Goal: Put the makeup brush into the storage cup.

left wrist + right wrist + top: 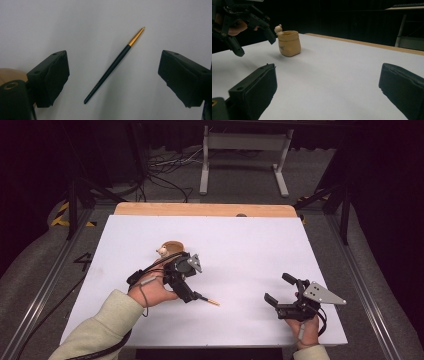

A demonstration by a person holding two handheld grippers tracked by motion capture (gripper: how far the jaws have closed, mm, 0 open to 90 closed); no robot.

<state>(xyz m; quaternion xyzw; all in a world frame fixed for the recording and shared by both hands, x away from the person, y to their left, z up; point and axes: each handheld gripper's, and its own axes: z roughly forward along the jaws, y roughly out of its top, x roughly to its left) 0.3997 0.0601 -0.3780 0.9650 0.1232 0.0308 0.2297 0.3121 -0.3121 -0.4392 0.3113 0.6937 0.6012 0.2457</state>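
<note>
Tan pouch [289, 43] stands far-left on the table [240, 250], contents hidden; left gripper [113, 77] hangs wide over brush [113, 66]; right gripper [325, 92] wide, empty.

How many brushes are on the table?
1. The thin dark brush with a gold end lies flat on the white table, under the left gripper, between its open jaws and untouched. The tan pouch might hide more inside.

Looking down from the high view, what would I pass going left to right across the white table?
Tan pouch → left gripper → thin brush → right gripper.
</note>
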